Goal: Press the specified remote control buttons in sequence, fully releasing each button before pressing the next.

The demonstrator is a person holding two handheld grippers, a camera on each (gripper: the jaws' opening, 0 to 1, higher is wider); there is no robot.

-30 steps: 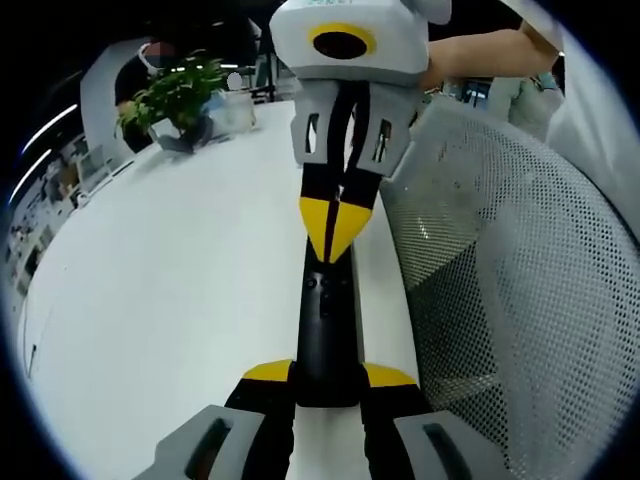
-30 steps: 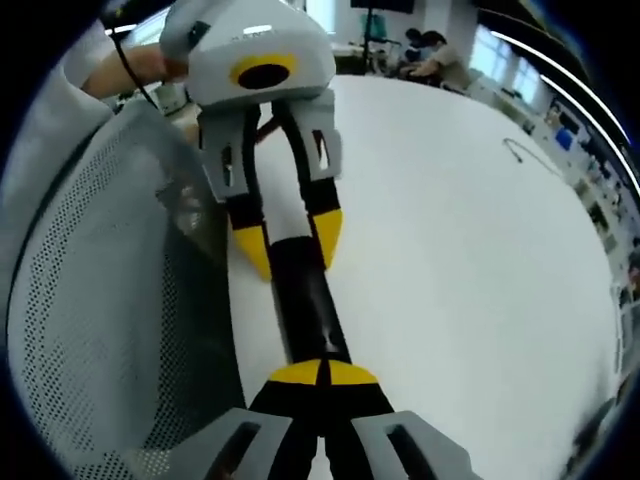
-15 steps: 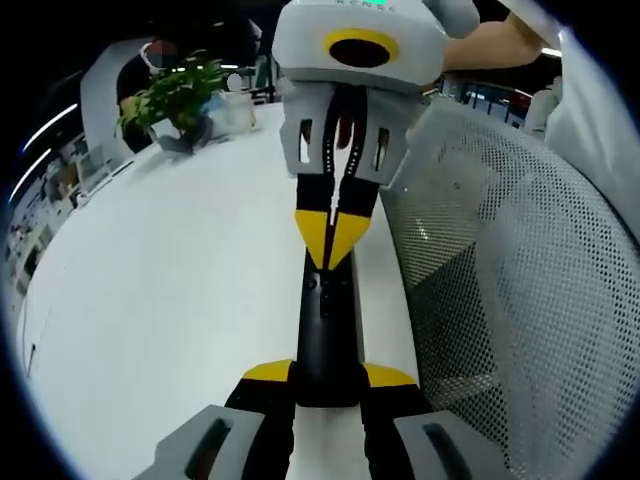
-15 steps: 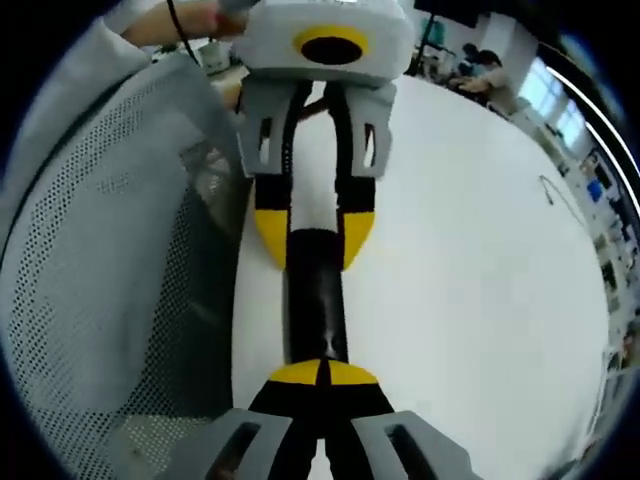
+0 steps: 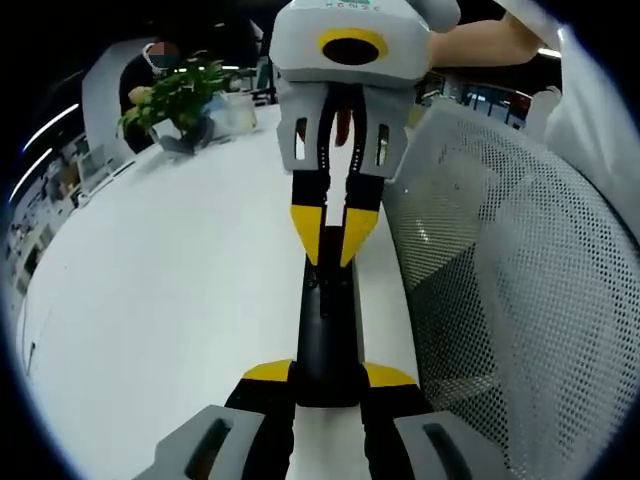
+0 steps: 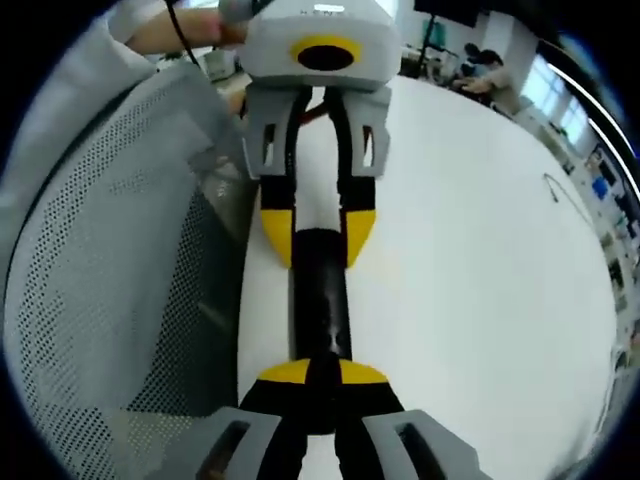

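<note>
The remote control (image 5: pixel 328 325), long and black, sits in the left gripper view above the white table (image 5: pixel 170 290), its near end clamped between the yellow tips of the left claw (image 5: pixel 328 378). At its far end the right claw (image 5: pixel 333 238) comes in from above with its yellow tips a little apart, straddling the top of the remote just beyond a small round button (image 5: pixel 312 283). A mesh chair back (image 5: pixel 510 290) stands beside the table and a potted plant (image 5: pixel 178 98) well off. In the right gripper view the remote control (image 6: pixel 319 300) runs between the two claws, the left claw (image 6: pixel 318 232) gripping its far end, the right claw (image 6: pixel 322 374) narrowly parted at the near end. No button looks pressed; how many presses are done cannot be told.
</note>
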